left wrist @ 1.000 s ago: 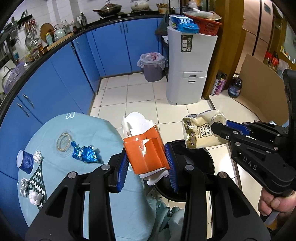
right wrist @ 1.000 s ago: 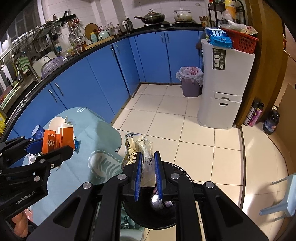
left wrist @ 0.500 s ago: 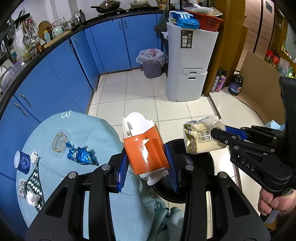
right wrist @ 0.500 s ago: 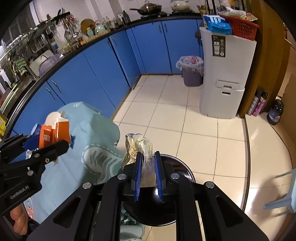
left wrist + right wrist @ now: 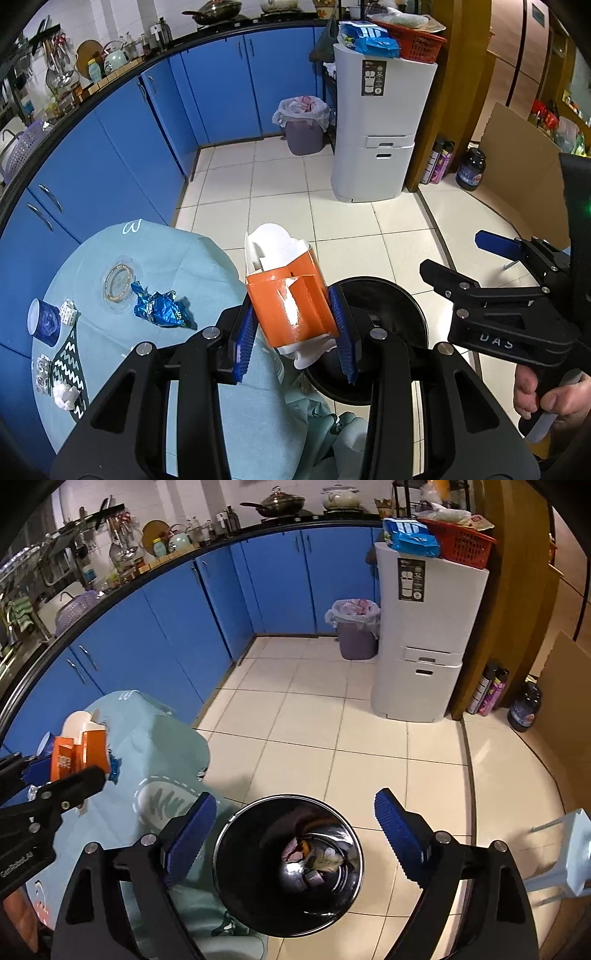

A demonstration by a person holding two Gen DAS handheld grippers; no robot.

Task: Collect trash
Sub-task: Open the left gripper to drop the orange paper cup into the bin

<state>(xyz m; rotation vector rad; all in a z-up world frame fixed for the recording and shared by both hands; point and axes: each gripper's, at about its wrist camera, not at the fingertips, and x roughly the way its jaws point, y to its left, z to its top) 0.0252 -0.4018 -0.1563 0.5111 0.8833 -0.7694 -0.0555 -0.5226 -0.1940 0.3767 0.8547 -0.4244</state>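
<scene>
Left gripper (image 5: 293, 326) clamped on an orange carton (image 5: 291, 301), blue fingers (image 5: 243, 338) pressing both its sides, white paper sticking out of top and bottom. Carton held tilted over the near-right edge of the worktop (image 5: 207, 266), just left of the black bin (image 5: 384, 332) on the floor.

Right gripper (image 5: 291, 836) directly above the same bin (image 5: 288, 867), fingers (image 5: 190, 830) opening wide, nothing between them. Inside the bin, a few pieces of trash at the shiny bottom, details too dim to name.

On the worktop's light blue cloth, left of the carton: a crumpled blue foil wrapper (image 5: 159, 308), a round clear lid (image 5: 120, 282) just beyond it, a blue cup (image 5: 46, 323) at the far left edge, and a white paper wad (image 5: 66, 395) near the front left.

A bare hand (image 5: 550, 395) gripping the right gripper's handle at the lower right of the left wrist view.

Farther back on the tiled floor, a purple bin with a white liner (image 5: 356, 627) beside a tall white cabinet (image 5: 424, 638)
</scene>
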